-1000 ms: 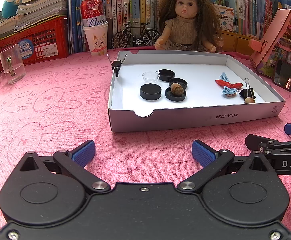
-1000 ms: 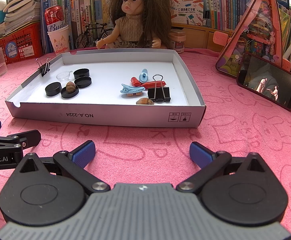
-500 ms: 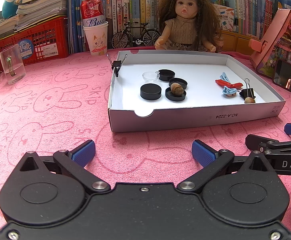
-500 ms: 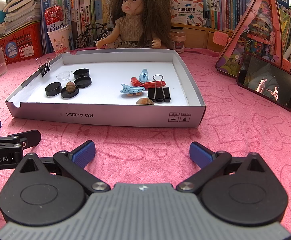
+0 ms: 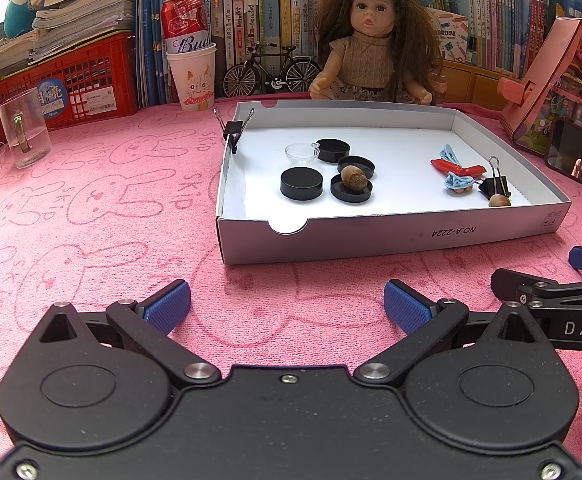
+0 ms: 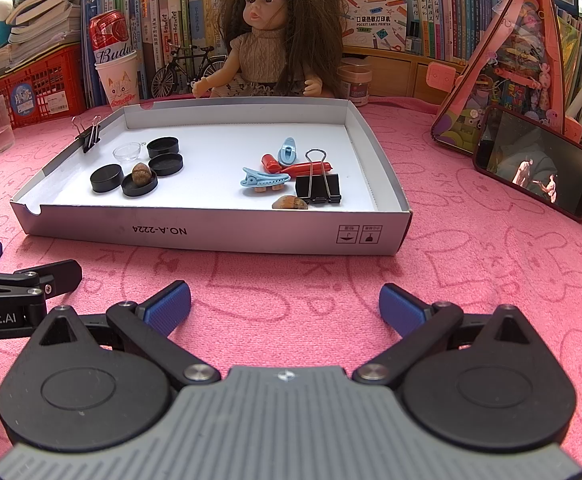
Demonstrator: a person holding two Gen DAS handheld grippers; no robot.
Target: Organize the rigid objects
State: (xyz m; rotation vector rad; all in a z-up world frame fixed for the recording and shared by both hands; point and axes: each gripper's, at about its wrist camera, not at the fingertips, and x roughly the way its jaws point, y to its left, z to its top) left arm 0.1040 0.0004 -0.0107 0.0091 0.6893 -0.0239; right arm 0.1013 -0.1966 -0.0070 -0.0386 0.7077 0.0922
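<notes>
Left gripper (image 5: 287,304): fingers spread wide, nothing between them, low over the pink cloth (image 5: 91,208) just short of the box (image 5: 391,236). Right gripper (image 6: 285,304): likewise spread wide and empty, over the cloth before the box's near wall. The two grippers sit side by side; each shows at the edge of the other's view.

The box is a shallow white cardboard tray, open on top, lying flat on the cloth. Contents, left group: four black caps. One cap (image 5: 301,183) lies closed side up; a second (image 5: 351,188) lies open side up and carries a nut (image 5: 354,178); two more (image 5: 333,150) (image 5: 355,166) lie open side up behind it. A small clear cup (image 5: 301,153) stands beside the rear cap.

Right group: two blue hair clips (image 6: 265,178) (image 6: 288,151), a red piece (image 6: 297,168) between them, a large black binder clip (image 6: 317,188) lying flat, and a brown shell (image 6: 290,203) near the front wall, just beside the binder clip.

A small binder clip (image 5: 233,130) is clamped on the box's left wall.

Outside the box: a doll (image 5: 371,44) seated behind it, a paper cup (image 5: 193,76) holding a red can (image 5: 183,24), a glass (image 5: 25,132) far left, a phone (image 6: 537,168) to the right.
</notes>
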